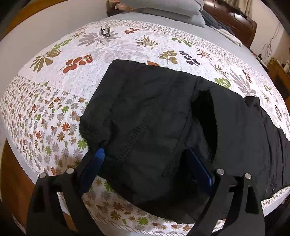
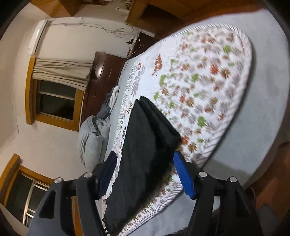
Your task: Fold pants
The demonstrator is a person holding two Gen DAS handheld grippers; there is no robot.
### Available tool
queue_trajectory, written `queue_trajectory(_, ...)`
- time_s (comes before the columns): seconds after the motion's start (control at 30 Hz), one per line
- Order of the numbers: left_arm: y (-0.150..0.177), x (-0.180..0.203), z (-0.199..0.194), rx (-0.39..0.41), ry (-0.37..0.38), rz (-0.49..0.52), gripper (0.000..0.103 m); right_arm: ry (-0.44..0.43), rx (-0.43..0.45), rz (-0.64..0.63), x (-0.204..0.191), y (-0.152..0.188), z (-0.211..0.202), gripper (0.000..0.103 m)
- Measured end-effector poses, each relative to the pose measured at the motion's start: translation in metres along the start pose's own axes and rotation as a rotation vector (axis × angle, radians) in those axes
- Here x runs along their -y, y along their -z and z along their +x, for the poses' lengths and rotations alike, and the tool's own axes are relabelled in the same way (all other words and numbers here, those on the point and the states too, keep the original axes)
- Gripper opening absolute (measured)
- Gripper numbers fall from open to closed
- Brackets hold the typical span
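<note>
The left gripper [image 1: 146,163] stands with its blue-padded fingers [image 1: 100,154] spread wide, straddling the near waist end of the black fabric pants [image 1: 154,112]; the cloth lies between the pads but neither pad visibly pinches it, so I read this jaw as released, poised around the hem rather than gripping it. The right gripper [image 2: 145,172] is likewise parted, its ribbed blue fingers [image 2: 183,174] either side of the dark cloth's leg end [image 2: 143,138]. It appears unclamped, though the tilted, blurred view makes it hard to say whether the cloth touches either pad.

The wide stance probably suits a thick, padded garment: each jaw needs room to take in a stacked edge before closing. With one tool at each end, the aim seems to be bringing the ends together for another fold.

The pants lie flat and lengthwise near the front edge of the white quilted bedspread with leaf and flower print [image 1: 54,101], seemingly already doubled leg over leg, a pocket slit gaping at the middle.

Further off, grey pillows [image 1: 163,10] rest at the dark wooden headboard [image 1: 233,20]. No containers appear; a small dark object [image 1: 105,30] sits on the quilt, too small to identify.
</note>
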State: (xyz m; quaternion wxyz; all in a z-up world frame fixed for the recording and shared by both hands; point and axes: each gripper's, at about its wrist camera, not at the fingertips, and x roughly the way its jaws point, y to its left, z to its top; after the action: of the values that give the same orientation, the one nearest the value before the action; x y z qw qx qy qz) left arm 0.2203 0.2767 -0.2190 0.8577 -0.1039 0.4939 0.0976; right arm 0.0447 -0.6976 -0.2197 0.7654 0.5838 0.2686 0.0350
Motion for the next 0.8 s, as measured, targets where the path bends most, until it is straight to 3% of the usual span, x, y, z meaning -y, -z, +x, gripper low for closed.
queue_trajectory(0.23,0.007,0.006,-0.021,0.045,0.037,-0.038,0.094,0.089,-0.073,-0.118,-0.015,-0.002,0.027,0.065)
queue_trajectory(0.3,0.009,0.006,-0.028,0.068,0.054,-0.062,0.094,0.114,-0.086,-0.159,-0.022,-0.008,0.034,0.047)
queue_trajectory(0.33,0.011,0.007,-0.030,0.075,0.061,-0.073,0.094,0.117,-0.095,-0.176,-0.026,-0.012,0.036,0.029)
queue_trajectory(0.37,0.013,0.009,-0.033,0.082,0.072,-0.082,0.094,0.130,-0.098,-0.201,-0.031,-0.015,0.037,0.018)
queue_trajectory(0.47,0.018,0.019,-0.035,0.075,0.098,-0.072,0.094,0.167,-0.106,-0.250,-0.036,-0.019,0.040,0.017)
queue_trajectory(0.57,0.020,0.029,-0.031,0.065,0.092,-0.037,0.094,0.207,-0.162,-0.218,-0.019,-0.025,0.052,0.017)
queue_trajectory(0.63,0.020,0.030,-0.028,0.059,0.090,-0.040,0.094,0.184,-0.175,-0.204,-0.017,-0.028,0.050,0.021)
queue_trajectory(0.7,0.019,0.027,-0.027,0.059,0.095,-0.055,0.094,0.143,-0.134,-0.175,-0.018,-0.031,0.034,0.037)
queue_trajectory(0.73,0.019,0.026,-0.028,0.061,0.100,-0.062,0.094,0.139,-0.091,-0.162,-0.017,-0.032,0.022,0.054)
queue_trajectory(0.77,0.020,0.025,-0.029,0.065,0.105,-0.066,0.094,0.142,-0.057,-0.154,-0.016,-0.032,0.012,0.066)
queue_trajectory(0.8,0.020,0.025,-0.030,0.068,0.108,-0.066,0.094,0.124,-0.028,-0.137,-0.012,-0.031,0.002,0.066)
